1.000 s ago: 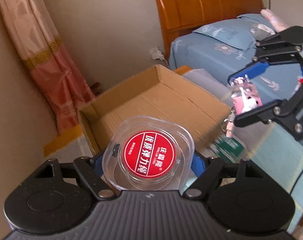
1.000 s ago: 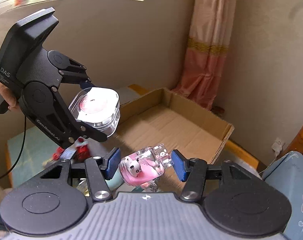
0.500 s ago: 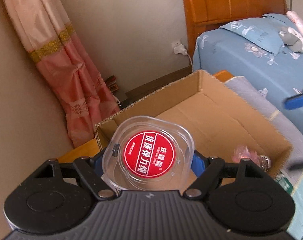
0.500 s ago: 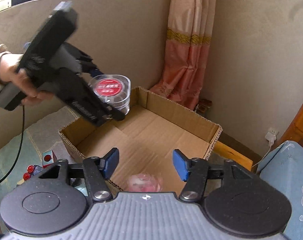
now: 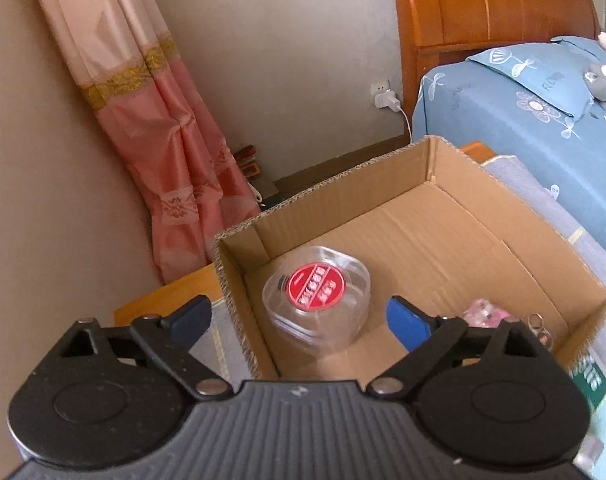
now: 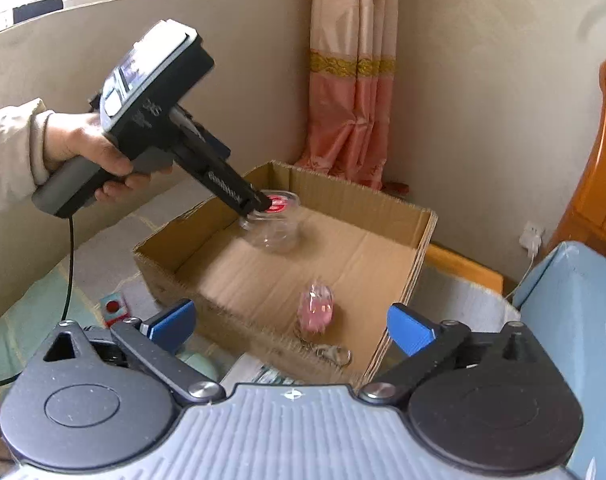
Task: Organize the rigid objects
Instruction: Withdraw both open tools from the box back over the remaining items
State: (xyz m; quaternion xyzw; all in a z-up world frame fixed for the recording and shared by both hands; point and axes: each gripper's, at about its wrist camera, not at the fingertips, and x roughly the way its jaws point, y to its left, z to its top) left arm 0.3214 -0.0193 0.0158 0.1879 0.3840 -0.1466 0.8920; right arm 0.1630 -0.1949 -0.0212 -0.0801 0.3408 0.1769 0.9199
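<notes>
Both grippers' jaws are opening, nothing between them: left gripper (image 5: 299,316), right gripper (image 6: 291,324). The clear tub (image 5: 317,294) and pink keychain (image 6: 315,307) lie in the cardboard box (image 5: 435,164). The tub looks light, stiff, slippery; grip its 2 sides.

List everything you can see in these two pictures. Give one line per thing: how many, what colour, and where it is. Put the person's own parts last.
cardboard box: one, brown, open-topped, on the table by the bed
clear container: one, transparent with a red round label, inside the box near a corner
pink keychain charm: one, pink and clear with a metal clasp, inside the box near the opposite end
curtain: one, pink with a gold band, in the room's corner
bed: one, blue flowered cover, wooden headboard, beside the table
left claw: one, black with blue pads, jaws opening above the clear container
right claw: one, black with blue pads, jaws opening, nothing between them
hand: one, light sleeve, holding the left claw's handle
</notes>
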